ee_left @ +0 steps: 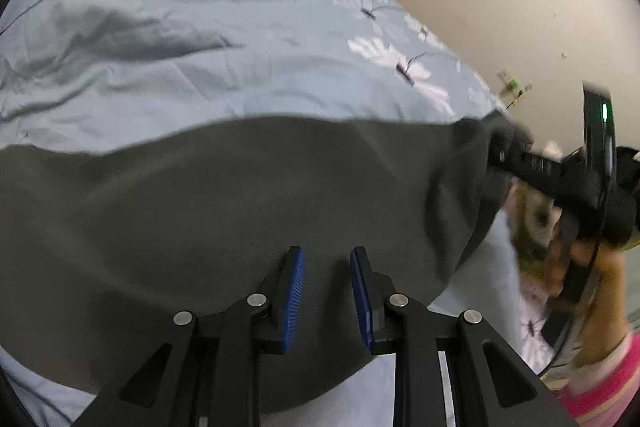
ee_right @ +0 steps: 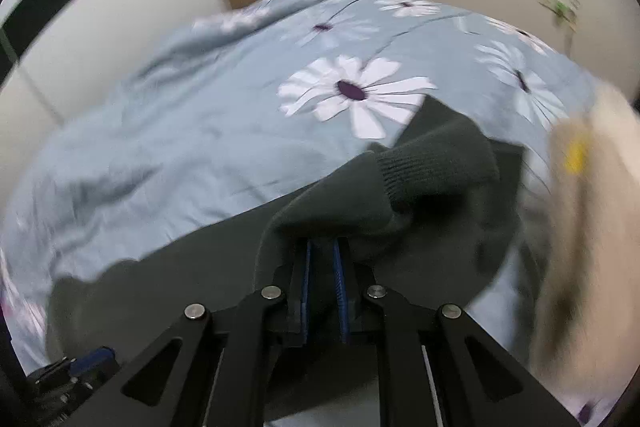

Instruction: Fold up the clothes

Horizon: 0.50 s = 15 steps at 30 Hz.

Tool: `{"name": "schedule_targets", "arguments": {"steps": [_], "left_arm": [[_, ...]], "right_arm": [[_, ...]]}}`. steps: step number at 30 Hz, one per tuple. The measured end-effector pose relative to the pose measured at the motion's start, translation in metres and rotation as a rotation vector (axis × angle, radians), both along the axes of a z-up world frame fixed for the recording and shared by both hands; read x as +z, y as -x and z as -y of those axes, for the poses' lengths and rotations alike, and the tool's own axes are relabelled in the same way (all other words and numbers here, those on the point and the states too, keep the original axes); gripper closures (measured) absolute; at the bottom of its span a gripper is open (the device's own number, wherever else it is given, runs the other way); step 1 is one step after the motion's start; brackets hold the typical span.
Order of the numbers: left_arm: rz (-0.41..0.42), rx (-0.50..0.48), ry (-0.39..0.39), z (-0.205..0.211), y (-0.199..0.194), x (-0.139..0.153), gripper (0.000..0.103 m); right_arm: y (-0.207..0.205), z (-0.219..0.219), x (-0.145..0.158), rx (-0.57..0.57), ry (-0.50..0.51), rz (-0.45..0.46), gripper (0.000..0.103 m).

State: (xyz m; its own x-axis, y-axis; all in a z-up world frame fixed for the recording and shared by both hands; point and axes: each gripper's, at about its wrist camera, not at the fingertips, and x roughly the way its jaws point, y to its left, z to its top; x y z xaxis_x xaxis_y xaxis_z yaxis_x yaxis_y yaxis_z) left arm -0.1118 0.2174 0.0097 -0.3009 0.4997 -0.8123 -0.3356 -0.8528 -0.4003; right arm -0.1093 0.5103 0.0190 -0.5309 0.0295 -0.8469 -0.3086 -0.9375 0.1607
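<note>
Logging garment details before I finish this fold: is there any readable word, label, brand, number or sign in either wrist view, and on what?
None: no readable text in either view.
Dark grey sweater, ribbed cuff: no tag or print showing.
Blue bedcover: daisy print only.
Right gripper: a green light, no lettering.
Wall marks: too small and blurred to read.

Dark grey sweatshirt [ee_left: 224, 211] lies spread on the bed, one ribbed-cuffed sleeve [ee_right: 436, 163] lifted.
</note>
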Motion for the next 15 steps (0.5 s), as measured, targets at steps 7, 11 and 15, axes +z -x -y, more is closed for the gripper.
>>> {"name": "schedule_targets", "arguments": {"steps": [7, 11, 15], "left_arm": [[-0.021, -0.009, -0.013, -0.001, -0.005, -0.007, 0.072], [-0.053, -0.042, -0.004, -0.003, -0.011, -0.005, 0.066], [-0.037, -0.040, -0.029, 0.000, -0.008, -0.007, 0.066]], "right_arm": [[0.002, -0.013, -0.006, -0.056, -0.156, 0.115, 0.070], [-0.002, -0.013, -0.018, -0.062, -0.240, 0.214, 0.063], [-0.001, -0.010, -0.036, -0.070, -0.246, 0.289, 0.063]]}}
